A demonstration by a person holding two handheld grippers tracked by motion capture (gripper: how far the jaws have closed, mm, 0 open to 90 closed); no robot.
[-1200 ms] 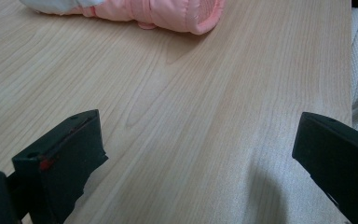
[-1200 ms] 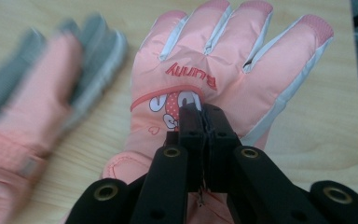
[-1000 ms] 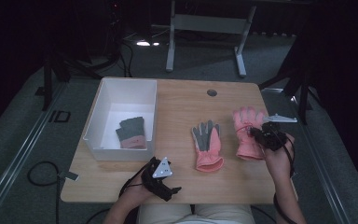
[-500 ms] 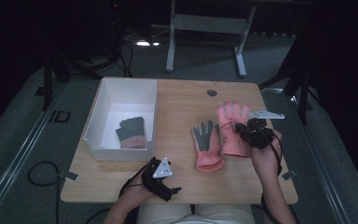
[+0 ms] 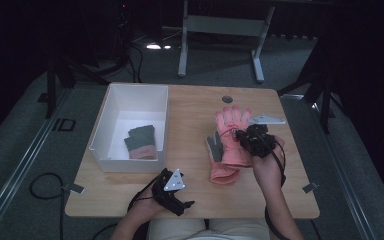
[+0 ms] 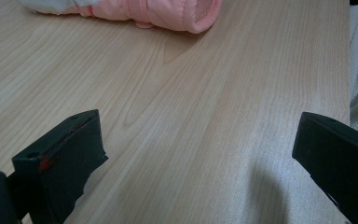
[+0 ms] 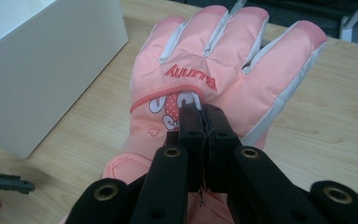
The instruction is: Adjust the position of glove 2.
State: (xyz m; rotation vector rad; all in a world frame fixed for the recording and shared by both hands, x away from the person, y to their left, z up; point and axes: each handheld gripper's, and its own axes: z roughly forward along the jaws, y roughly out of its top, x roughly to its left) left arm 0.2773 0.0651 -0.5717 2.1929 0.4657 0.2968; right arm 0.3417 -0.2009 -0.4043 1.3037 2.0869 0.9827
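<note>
Right gripper (image 7: 204,122): jaws pressed together, pinching the back of a pink glove (image 7: 200,88) by its fabric, just below the printed lettering. Since a second ago this glove has travelled from the table's right side toward the middle and now lies partly over a second glove (image 5: 220,161), pink with a grey palm, which has kept its place. The carried glove's fingers point away from the person, toward the far edge.

Left gripper (image 5: 174,191): parked at the near table (image 5: 190,107) edge, unmoved over the same second. Jaws spread wide with bare wood between them; nothing held. In the left gripper view the cuff of a pink glove (image 6: 168,14) lies well ahead of it.

White bin (image 5: 111,118) sits on the table's left part, with a grey glove (image 5: 141,142) already inside.

Reading: the work looks like gathering gloves, and the pinched one is probably being matched with its mate or taken on leftward to the bin. The thin fabric pinch could slip if the glove drags on the one beneath.
</note>
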